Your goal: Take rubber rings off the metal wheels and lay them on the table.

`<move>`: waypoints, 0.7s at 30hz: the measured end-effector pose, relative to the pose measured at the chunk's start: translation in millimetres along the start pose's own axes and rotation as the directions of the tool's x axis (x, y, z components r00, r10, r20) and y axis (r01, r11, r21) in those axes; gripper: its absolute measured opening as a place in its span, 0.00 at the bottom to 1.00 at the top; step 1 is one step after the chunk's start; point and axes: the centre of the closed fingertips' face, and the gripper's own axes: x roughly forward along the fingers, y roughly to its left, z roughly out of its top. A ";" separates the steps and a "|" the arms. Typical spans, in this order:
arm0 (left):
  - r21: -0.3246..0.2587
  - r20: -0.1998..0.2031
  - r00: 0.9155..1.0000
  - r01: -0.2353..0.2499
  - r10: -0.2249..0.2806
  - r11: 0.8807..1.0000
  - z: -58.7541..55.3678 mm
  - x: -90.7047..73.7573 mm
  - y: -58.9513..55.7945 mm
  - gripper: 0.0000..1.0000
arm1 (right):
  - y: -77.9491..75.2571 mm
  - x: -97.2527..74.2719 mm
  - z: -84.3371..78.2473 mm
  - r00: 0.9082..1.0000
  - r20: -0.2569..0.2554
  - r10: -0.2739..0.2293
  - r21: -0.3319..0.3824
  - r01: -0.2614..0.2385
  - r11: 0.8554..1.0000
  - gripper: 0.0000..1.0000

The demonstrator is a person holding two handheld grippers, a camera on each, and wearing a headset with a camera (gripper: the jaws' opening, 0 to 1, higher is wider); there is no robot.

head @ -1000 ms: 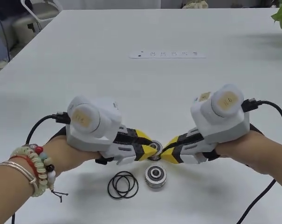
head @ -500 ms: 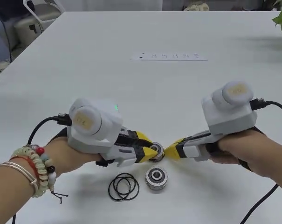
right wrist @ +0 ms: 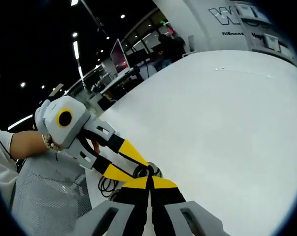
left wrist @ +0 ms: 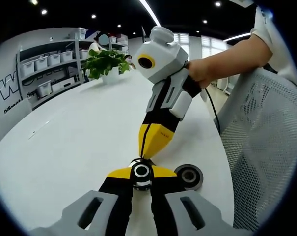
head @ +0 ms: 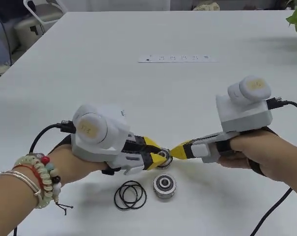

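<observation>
The left gripper's (head: 161,159) fingers, clamped on a wheel (left wrist: 141,173), met the right gripper (head: 174,152) tip to tip, its jaws pressed together, so neither had room straight ahead. Just nearer the person than the fingertips lay a loose wheel (head: 164,186) and a heap of rings (head: 130,195). Beyond the fingers the table (head: 187,98) ran bare to a power strip (head: 176,58).

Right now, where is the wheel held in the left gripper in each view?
Head view: held wheel, low centre.
Left gripper view: bottom centre, between the jaws.
Right gripper view: low centre, above its jaws.
Shared landmark: the right gripper, its closed yellow tip meeting it.
</observation>
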 end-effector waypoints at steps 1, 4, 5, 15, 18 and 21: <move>0.001 0.000 1.000 0.000 0.000 1.000 -0.1 0.0 0.2 0.08 | 0.4 0.3 0.3 1.000 0.000 0.002 0.000 -0.002 1.000 0.00; 0.002 -0.001 1.000 0.000 0.000 1.000 -0.1 0.3 0.3 0.08 | 1.3 0.3 0.9 1.000 0.000 0.005 0.001 -0.005 1.000 0.00; 0.003 -0.001 1.000 0.000 0.000 1.000 -0.1 0.5 0.3 0.08 | 1.8 0.5 1.2 1.000 0.000 0.007 0.000 -0.007 1.000 0.00; -0.014 0.004 1.000 -0.005 0.005 1.000 0.1 2.3 0.7 0.08 | 11.8 4.0 8.6 0.999 0.012 0.037 -0.029 -0.037 0.999 0.00; -0.027 0.004 1.000 -0.009 0.009 1.000 0.4 2.7 1.1 0.08 | 7.0 3.4 6.8 1.000 0.011 0.024 -0.014 -0.024 1.000 0.00; -0.035 -0.008 1.000 -0.005 0.005 0.999 0.6 2.7 1.7 0.08 | 0.7 1.3 3.9 1.000 -0.002 -0.006 -0.006 0.006 1.000 0.00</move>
